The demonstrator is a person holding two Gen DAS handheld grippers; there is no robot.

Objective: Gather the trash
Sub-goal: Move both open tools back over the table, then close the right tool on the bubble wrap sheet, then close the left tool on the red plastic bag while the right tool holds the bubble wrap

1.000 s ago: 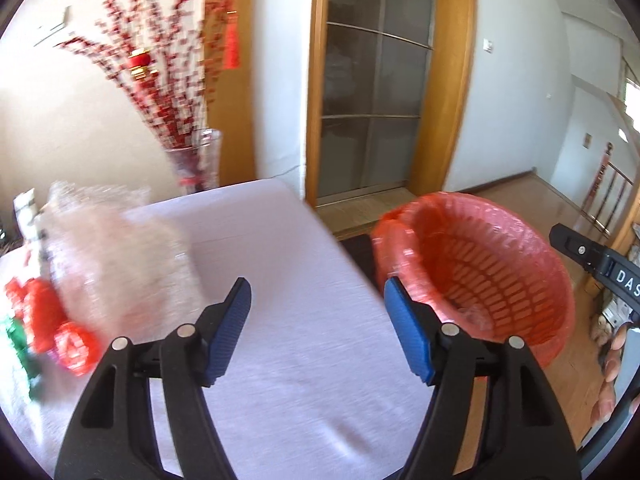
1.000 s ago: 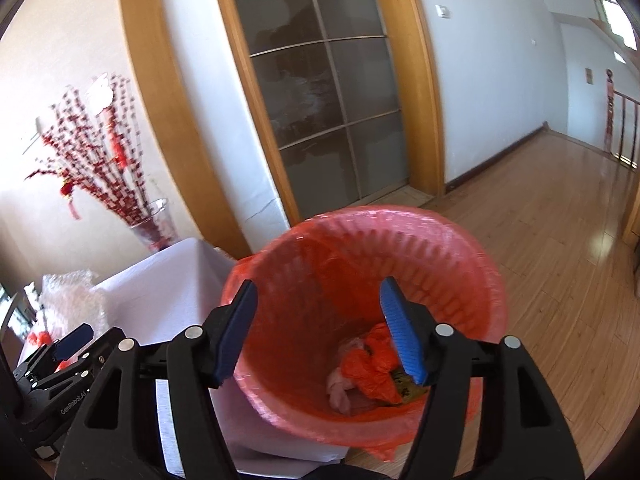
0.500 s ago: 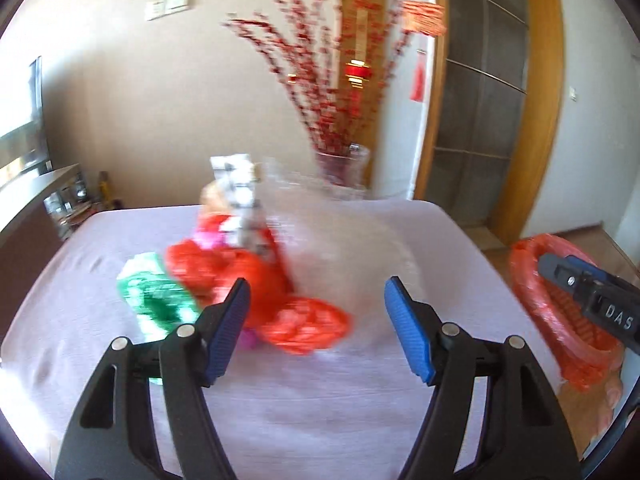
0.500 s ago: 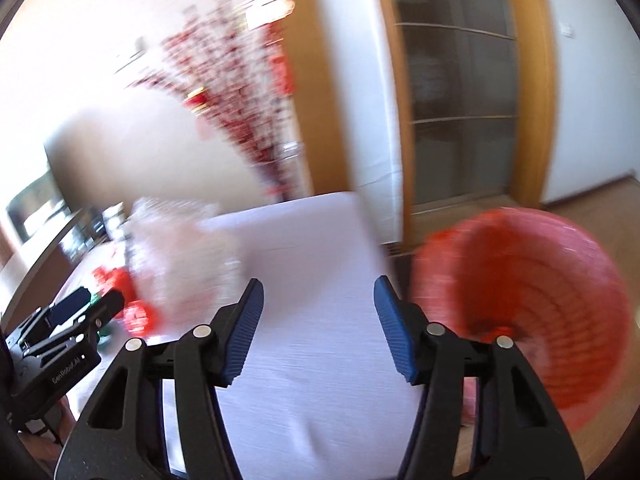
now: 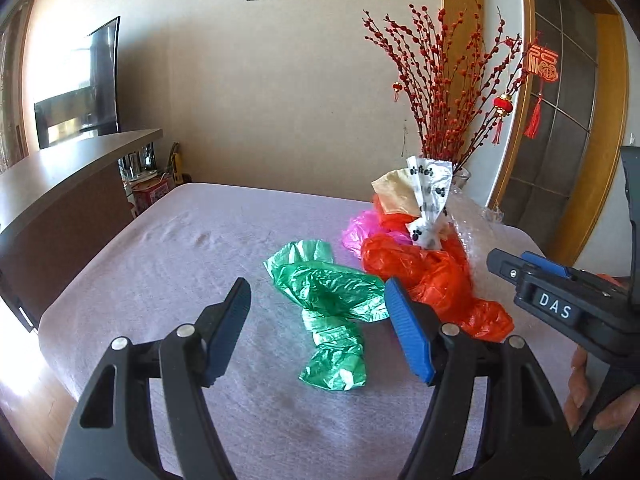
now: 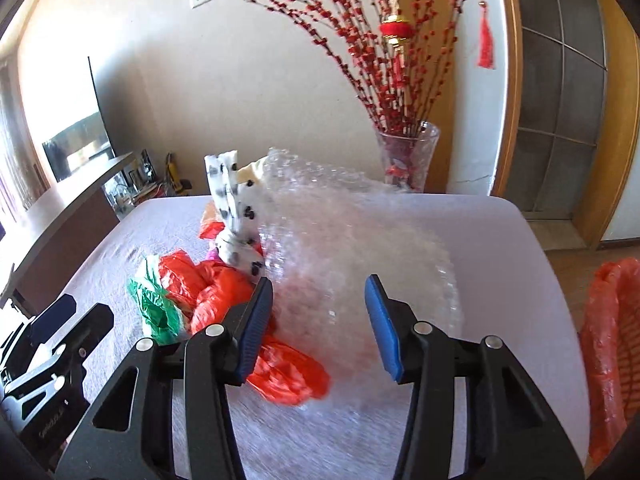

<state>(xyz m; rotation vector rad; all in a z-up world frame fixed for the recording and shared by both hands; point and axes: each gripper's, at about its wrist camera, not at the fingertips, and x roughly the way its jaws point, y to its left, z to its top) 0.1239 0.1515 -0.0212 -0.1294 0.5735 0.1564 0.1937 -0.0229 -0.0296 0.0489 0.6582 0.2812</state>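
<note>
Two pairs of tongs, left tongs (image 5: 316,328) and right tongs (image 6: 318,326), gape wide and empty low in frame, facing crumpled trash mid-bench (image 5: 168,256): bubble wrap (image 6: 360,264), red bag (image 5: 432,276), green bag (image 5: 328,300), likely awaiting pickup for the lined basket (image 6: 612,344) at right edge

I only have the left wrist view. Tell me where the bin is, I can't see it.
Observer: The red-lined trash basket sits on the floor off the table's right edge.
Operator: Report what my right gripper faces.
Observer: The open right gripper frames the crumpled clear bubble wrap, not touching it.
Operator: Describe what's behind that wrap.
Observer: A clear glass vase of red berry branches stands at the lilac-covered table's far edge.
</note>
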